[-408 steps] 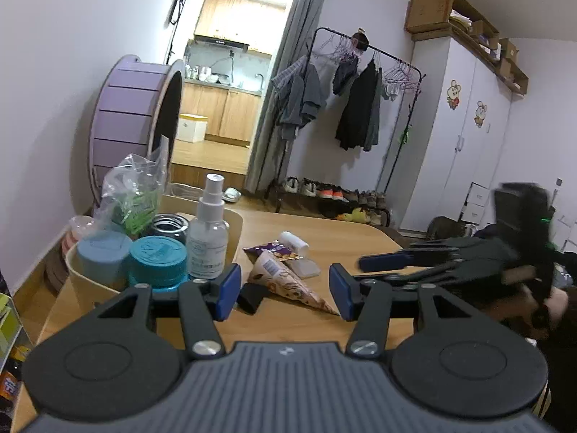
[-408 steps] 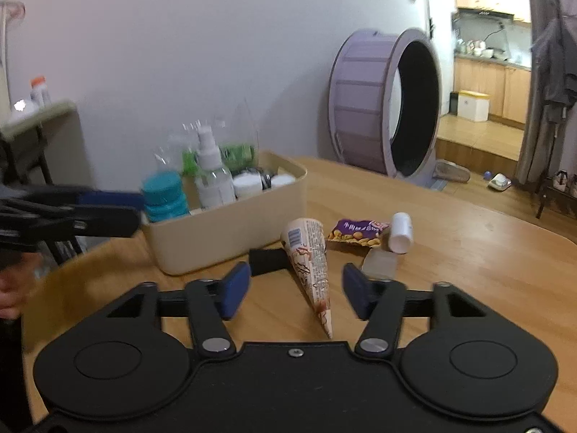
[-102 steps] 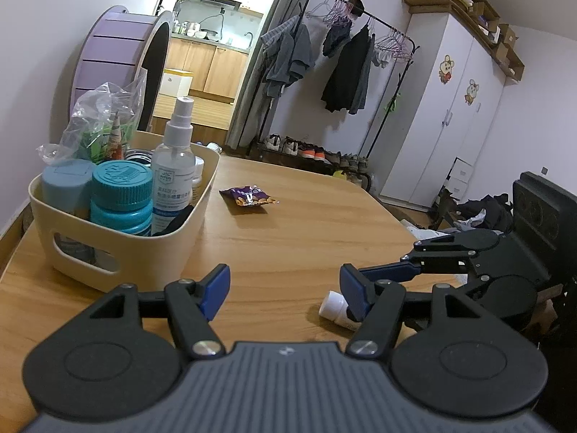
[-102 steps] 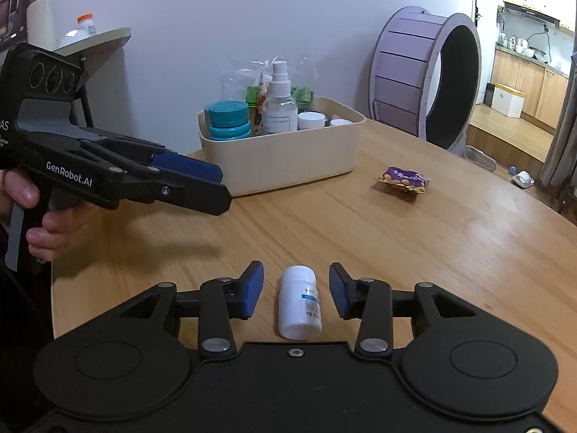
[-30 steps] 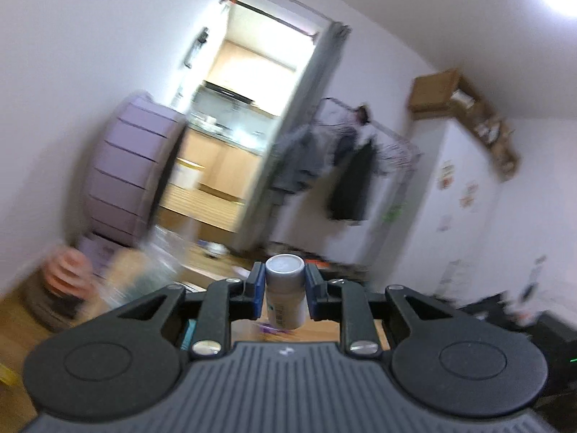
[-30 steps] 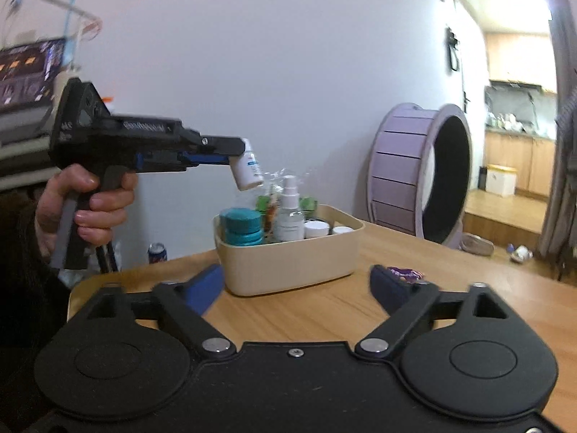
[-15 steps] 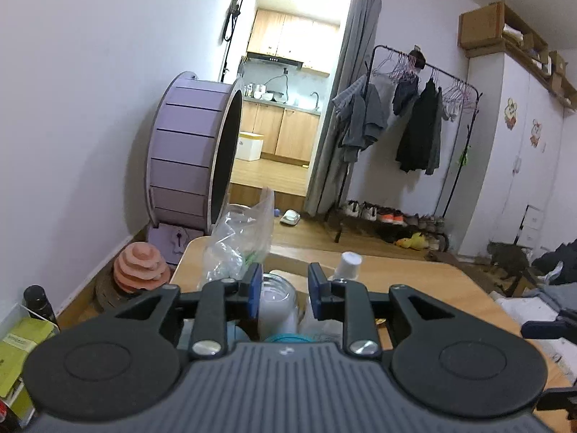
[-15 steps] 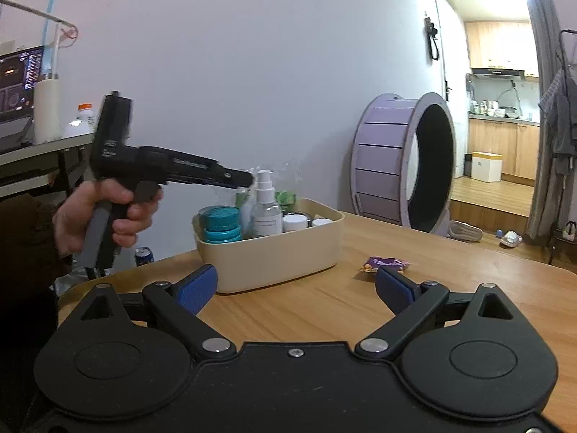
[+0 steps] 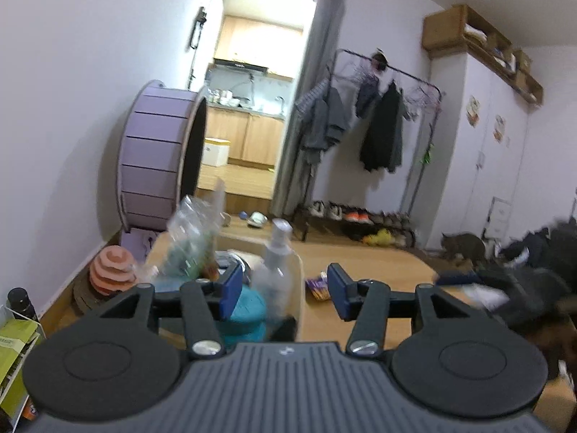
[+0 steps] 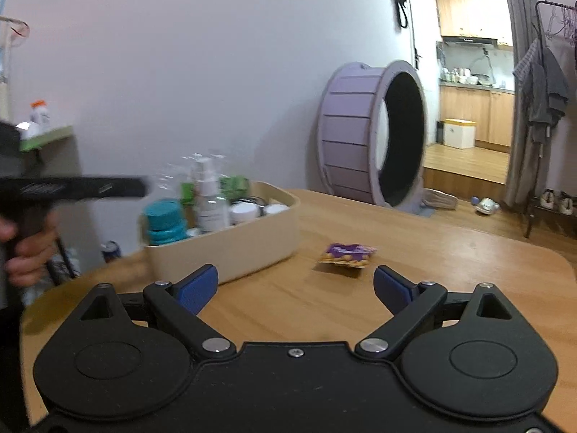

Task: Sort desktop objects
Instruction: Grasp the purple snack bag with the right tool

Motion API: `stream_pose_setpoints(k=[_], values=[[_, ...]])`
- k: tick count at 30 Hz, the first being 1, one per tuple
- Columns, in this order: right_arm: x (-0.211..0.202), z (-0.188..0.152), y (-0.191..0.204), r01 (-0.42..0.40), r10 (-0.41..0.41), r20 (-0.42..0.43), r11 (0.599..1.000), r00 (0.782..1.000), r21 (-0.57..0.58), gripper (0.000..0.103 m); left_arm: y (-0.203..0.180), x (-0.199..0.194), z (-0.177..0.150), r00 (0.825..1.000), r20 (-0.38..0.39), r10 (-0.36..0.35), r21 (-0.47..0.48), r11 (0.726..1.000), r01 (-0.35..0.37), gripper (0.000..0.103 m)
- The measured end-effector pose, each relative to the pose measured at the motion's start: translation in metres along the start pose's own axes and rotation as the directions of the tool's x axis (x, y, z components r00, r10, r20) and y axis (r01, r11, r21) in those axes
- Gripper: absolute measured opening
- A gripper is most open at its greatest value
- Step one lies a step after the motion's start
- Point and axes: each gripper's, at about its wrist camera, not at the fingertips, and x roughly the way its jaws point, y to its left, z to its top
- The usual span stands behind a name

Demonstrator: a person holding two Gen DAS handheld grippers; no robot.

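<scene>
The left claw (image 9: 281,290) is spread and holds nothing, hanging just above the near end of the cream bin (image 10: 252,241), over the teal-capped jars (image 10: 164,222) and the clear spray bottle (image 10: 207,195). The right claw (image 10: 295,285) is also spread wide and empty, low over the desk (image 10: 450,263), with the purple snack packet (image 10: 347,254) lying flat between the lines of its fingers but farther out, just beside the bin's right end.

That packet looks like the only loose item left on the wood, so the step in hand is most likely to fetch it with the right claw. To do it well:

- Come in low and level, so the lower edges of the pads nearly skim the wood; the packet is thin and a high approach would close on air
- Centre it between the pads, then pinch across its short width, where the crimped foil gives something to bite (a flat face would likely slip)
- Squeeze gently, since the contents seem brittle
- Lift clear of the bin's rim before crossing over it, and drop into the open end by the white-lidded pots (image 10: 243,211), not onto the upright bottle, which could topple
- Keep the left claw drawn aside so the two tools do not meet above the bin
</scene>
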Motion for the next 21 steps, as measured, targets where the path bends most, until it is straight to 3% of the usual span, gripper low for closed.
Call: stream_pose_setpoints(k=[12,21], values=[[0.093,0.019,-0.031,0.095,-0.084,-0.125,0.992,0.989,0.084,0.092,-0.02,0.001,-0.013,0.997,-0.012,-0.074,0.045,0.996,0.075,0.053],[0.14,0.015,-0.031,0.154,-0.137,-0.212,0.986,0.968,0.068,0.088,-0.016,0.003,-0.014,0.998,-0.016,-0.062,0.036,0.997,0.063,0.054]])
